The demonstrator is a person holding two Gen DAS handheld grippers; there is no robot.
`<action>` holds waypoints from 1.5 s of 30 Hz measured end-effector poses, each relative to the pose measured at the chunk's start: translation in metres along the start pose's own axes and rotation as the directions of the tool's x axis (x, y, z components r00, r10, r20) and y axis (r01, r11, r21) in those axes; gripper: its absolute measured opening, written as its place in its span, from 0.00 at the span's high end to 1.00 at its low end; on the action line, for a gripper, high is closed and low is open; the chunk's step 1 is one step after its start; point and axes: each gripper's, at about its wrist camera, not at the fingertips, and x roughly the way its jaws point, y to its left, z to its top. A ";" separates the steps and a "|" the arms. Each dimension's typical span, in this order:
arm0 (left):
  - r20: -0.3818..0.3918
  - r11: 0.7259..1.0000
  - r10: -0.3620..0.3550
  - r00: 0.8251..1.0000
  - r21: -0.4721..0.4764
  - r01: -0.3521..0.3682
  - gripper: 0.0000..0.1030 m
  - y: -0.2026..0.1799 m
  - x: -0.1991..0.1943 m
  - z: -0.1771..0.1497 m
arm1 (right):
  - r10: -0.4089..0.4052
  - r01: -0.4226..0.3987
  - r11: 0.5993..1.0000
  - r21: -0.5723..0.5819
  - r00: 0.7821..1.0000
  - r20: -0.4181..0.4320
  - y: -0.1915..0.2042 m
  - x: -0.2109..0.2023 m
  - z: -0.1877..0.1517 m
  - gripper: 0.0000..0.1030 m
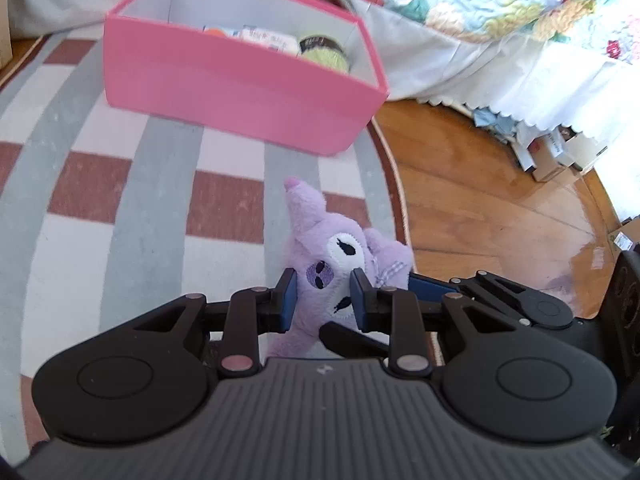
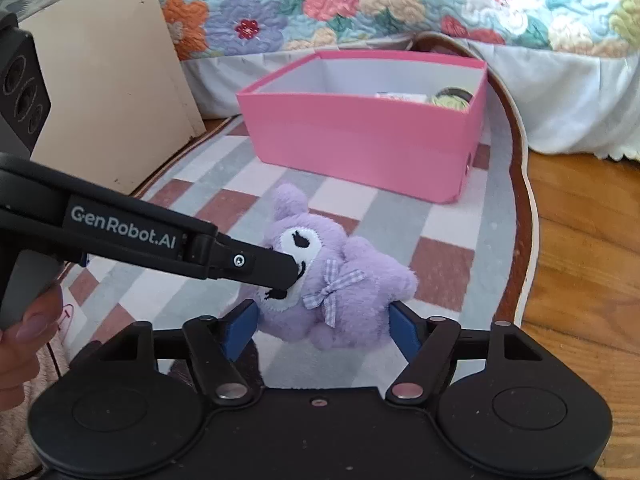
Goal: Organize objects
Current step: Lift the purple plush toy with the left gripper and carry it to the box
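A purple plush toy [image 1: 320, 248] with a white face patch and a checked bow [image 2: 332, 288] hangs just over the checked rug. My left gripper [image 1: 325, 296] is shut on its head, one blue pad on each cheek. In the right wrist view the left gripper [image 2: 286, 276] reaches in from the left onto the face. My right gripper [image 2: 320, 328] holds the toy's body, its blue pads against both flanks with the jaws wide. Beyond the toy stands an open pink box [image 1: 240, 80] [image 2: 352, 140].
The box holds a green yarn skein [image 1: 324, 50] and small packs. The rug [image 1: 120, 200] ends at the wooden floor [image 1: 480, 200] on the right. A bed with a floral quilt [image 2: 360, 0] stands behind. A cream panel [image 2: 112, 80] leans at the left; a hand [image 2: 20, 344] grips the left handle.
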 end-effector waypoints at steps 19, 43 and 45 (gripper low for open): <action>0.112 0.998 -0.012 0.994 0.068 0.004 0.73 -0.007 -0.060 0.015 | -0.023 0.030 0.993 -0.113 0.998 0.066 0.042 -0.034 0.039 0.16; 0.186 0.995 -0.009 0.983 0.095 -0.008 0.72 -0.009 -0.116 0.054 | -0.025 0.042 0.986 -0.163 0.994 0.105 0.072 -0.053 0.093 0.11; 0.190 0.995 -0.011 0.982 0.097 -0.007 0.72 -0.008 -0.120 0.062 | -0.027 0.045 0.986 -0.163 0.994 0.110 0.074 -0.054 0.100 0.11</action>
